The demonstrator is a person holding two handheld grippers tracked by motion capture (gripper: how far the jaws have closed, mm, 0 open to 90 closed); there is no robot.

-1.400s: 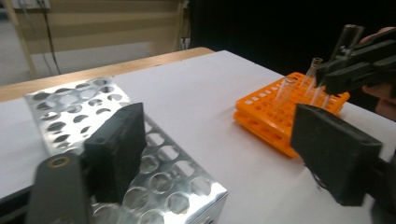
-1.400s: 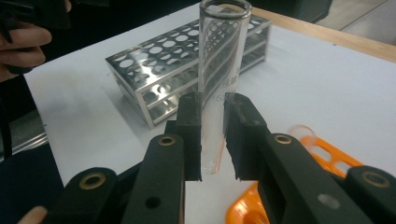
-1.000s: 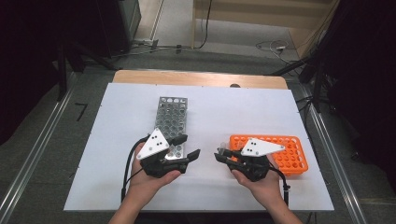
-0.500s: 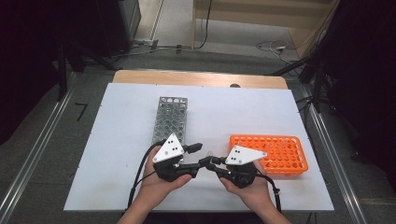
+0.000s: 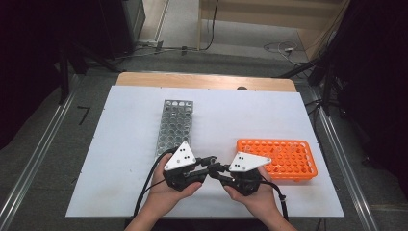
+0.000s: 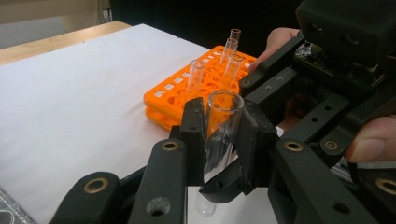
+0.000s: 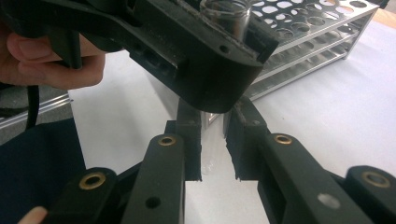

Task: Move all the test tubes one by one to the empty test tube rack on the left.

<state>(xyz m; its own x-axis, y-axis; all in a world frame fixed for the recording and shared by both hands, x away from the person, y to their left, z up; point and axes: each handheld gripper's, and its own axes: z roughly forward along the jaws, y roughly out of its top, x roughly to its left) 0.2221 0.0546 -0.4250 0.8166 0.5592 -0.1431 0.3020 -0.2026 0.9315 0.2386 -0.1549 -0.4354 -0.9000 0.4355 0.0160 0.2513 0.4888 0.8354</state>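
Near the front edge of the white table (image 5: 125, 144), between the metal tube rack (image 5: 174, 126) and the orange tube rack (image 5: 281, 159), the two hand-held grippers meet tip to tip. From above, the glass test tube (image 6: 219, 135) cannot be made out; the grey plates and both hands cover it. The left gripper view shows it upright, open mouth up, with the left gripper (image 6: 223, 140) clamped on its upper part, the jaws having just closed onto it. Its rounded bottom shows below the jaws, partly masked by black linkage. The right gripper (image 7: 213, 140) grips the tube lower down; in its own view the glass between the jaws is pale and hard to read, and the left gripper's body hides the middle of the tube, leaving the rim visible at the top. Whether the tube bottom touches the table cannot be told. Four further tubes (image 6: 194, 81) stand in the orange rack, which lies just beyond the grippers, with the right hand (image 5: 252, 195) close beside its near left corner. The metal rack's near end sits just behind the left hand (image 5: 168, 192). Open white surface lies left of the metal rack and between the two racks farther back; only a narrow strip remains between the hands and the table's front edge.
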